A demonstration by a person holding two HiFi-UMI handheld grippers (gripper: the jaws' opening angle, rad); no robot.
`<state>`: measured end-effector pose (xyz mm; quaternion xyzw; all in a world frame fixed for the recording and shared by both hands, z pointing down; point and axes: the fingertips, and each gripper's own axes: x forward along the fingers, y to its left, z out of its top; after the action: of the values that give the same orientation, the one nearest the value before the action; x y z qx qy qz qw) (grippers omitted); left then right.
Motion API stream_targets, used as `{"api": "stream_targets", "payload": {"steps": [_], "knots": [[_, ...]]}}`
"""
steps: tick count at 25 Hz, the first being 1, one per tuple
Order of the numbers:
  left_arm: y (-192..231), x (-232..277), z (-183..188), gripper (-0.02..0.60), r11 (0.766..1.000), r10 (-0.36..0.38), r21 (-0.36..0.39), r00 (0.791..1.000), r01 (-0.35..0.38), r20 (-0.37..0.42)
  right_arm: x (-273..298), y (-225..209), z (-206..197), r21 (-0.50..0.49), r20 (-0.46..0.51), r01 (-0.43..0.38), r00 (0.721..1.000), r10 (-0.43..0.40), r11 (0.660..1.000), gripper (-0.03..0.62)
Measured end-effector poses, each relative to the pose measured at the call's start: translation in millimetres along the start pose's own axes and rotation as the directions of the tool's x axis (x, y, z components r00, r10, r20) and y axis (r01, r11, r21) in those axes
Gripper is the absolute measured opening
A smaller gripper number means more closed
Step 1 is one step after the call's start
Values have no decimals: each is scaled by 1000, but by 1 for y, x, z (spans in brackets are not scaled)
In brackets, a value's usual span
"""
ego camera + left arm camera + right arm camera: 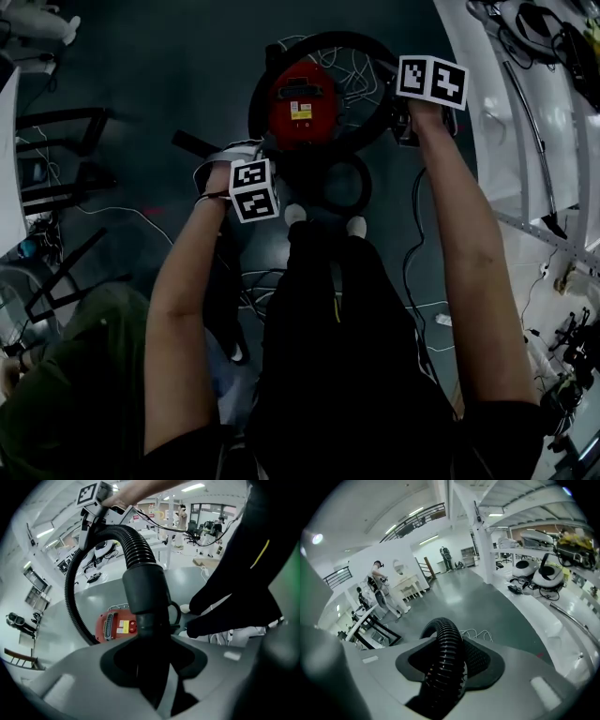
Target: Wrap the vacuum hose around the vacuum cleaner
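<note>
A red vacuum cleaner (pixel 300 108) sits on the dark floor in front of the person's feet, and shows small in the left gripper view (pixel 117 626). Its black ribbed hose (pixel 323 42) curves over and around it. My left gripper (pixel 255 161) is shut on the hose's smooth dark cuff (pixel 145 592), which runs down between its jaws (pixel 150 667). From the cuff the ribbed hose (pixel 133 543) arches up to my right gripper (pixel 91 520). My right gripper (pixel 408 120), to the right of the vacuum, is shut on the ribbed hose (pixel 446 644).
White workbenches (pixel 525 141) run along the right side. Loose cables (pixel 417 281) lie on the floor by the person's legs and white shoes (pixel 354 225). Black metal frames (pixel 56 141) stand at left. A person (pixel 377 581) stands far off by a white table.
</note>
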<state>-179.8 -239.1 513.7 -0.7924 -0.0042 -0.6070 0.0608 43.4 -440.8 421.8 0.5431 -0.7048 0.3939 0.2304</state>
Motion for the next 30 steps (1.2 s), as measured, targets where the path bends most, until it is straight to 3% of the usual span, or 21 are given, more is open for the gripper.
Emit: {"api": "stream_targets", "payload": {"steps": [8,11,18,22,30], "knots": [[39,8,-27,182,996,39,82,998,-35,-46,0,2,1,96,69,39,997,-46,995,173],[51,-1,-46,187,993,58,106,996,-50,-72,-1,6,-5,174,108,35,993,-55,984,173],[83,-35,-76,198,981,142,149,983,-124,-117,5,24,3,243,209,-45,978,-8,969,173],[94,-33,-70,199,982,160,119,978,-145,-131,18,24,28,184,210,-73,977,34,980,172],[93,26,-45,196,995,91,-41,992,-95,-91,68,-7,40,120,103,-71,993,58,990,173]]}}
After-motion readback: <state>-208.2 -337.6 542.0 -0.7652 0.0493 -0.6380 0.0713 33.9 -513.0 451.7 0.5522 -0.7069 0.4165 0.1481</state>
